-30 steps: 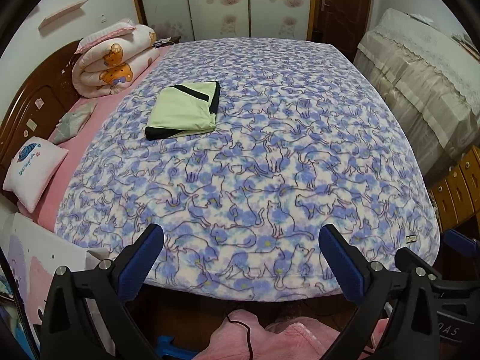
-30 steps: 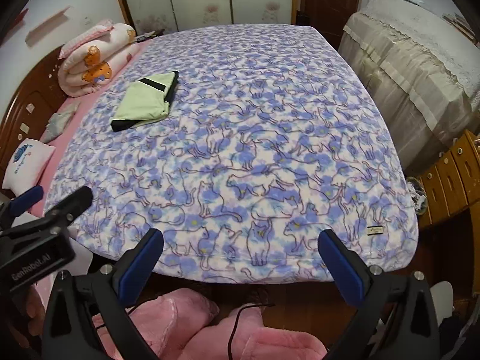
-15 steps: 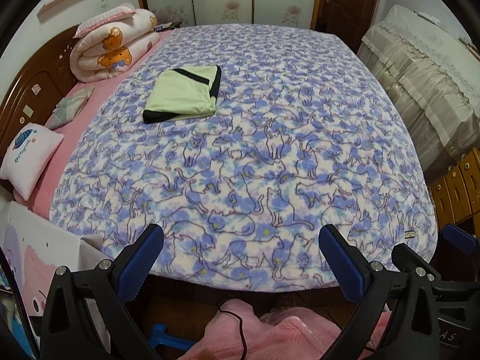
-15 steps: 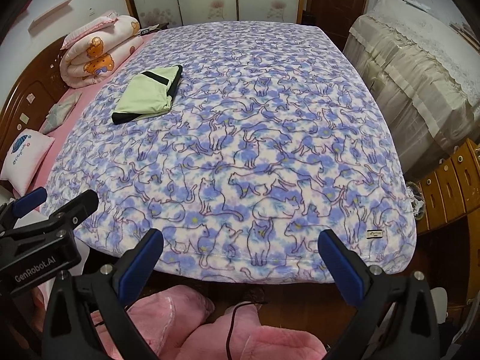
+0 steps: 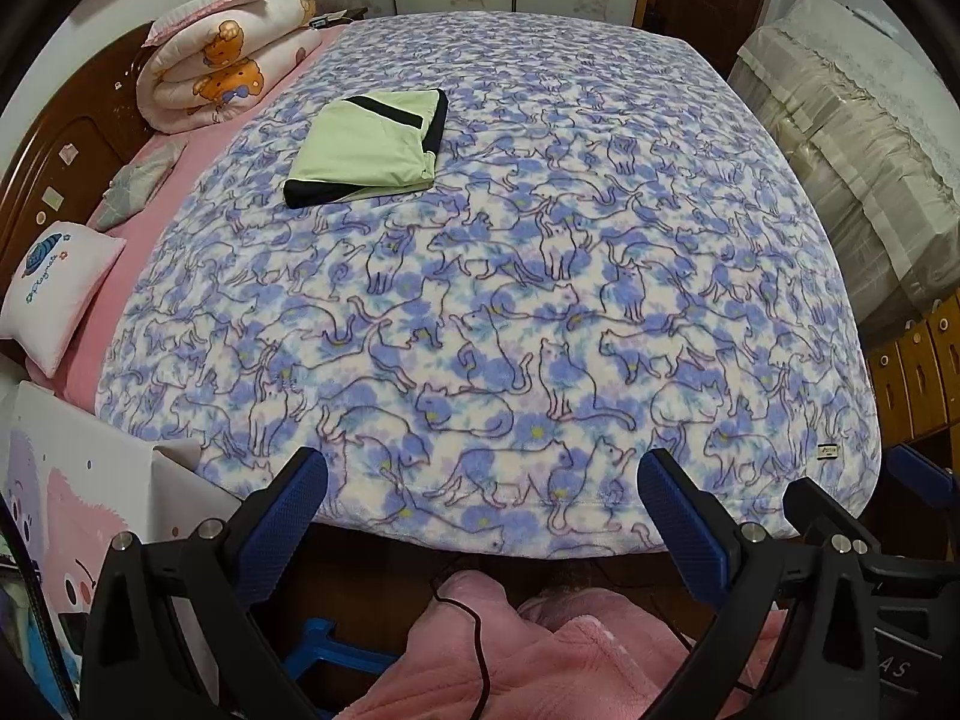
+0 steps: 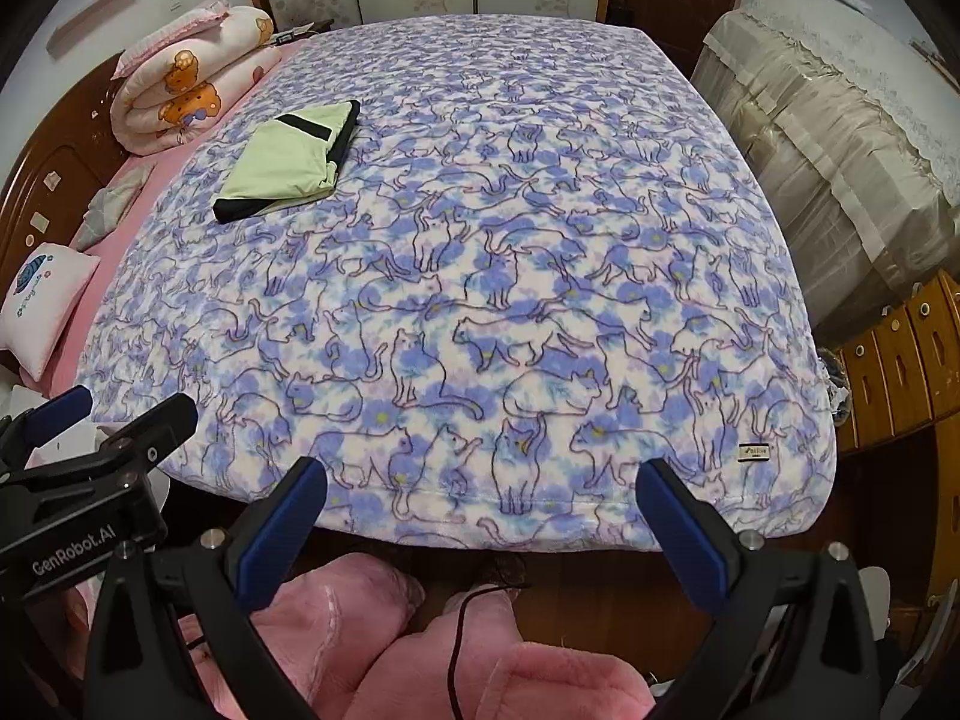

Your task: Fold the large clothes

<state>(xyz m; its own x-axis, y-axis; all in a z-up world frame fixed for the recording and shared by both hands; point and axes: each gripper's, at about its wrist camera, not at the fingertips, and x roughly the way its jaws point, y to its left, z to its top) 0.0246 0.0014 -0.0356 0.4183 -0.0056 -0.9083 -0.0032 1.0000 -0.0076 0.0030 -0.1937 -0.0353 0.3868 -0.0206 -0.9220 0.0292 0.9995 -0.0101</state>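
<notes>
Bed, seen from its foot edge: blanket spread over most of the mattress. Folded garment on the blanket at 11 o'clock. Rolled quilt beyond it at 10 o'clock, against the headboard. Small pillow at 9 o'clock. Covered furniture beside the bed at 2 o'clock.

Lower parts of left gripper and right gripper cut off by bottom edge; hands holding them out of sight
Headboard partly behind rolled quilt and small pillow
Label on blanket too small to read
Pink fluffy fabric at bottom cut off, kind unclear
Folded garment: type not discernible; underside hidden
</notes>
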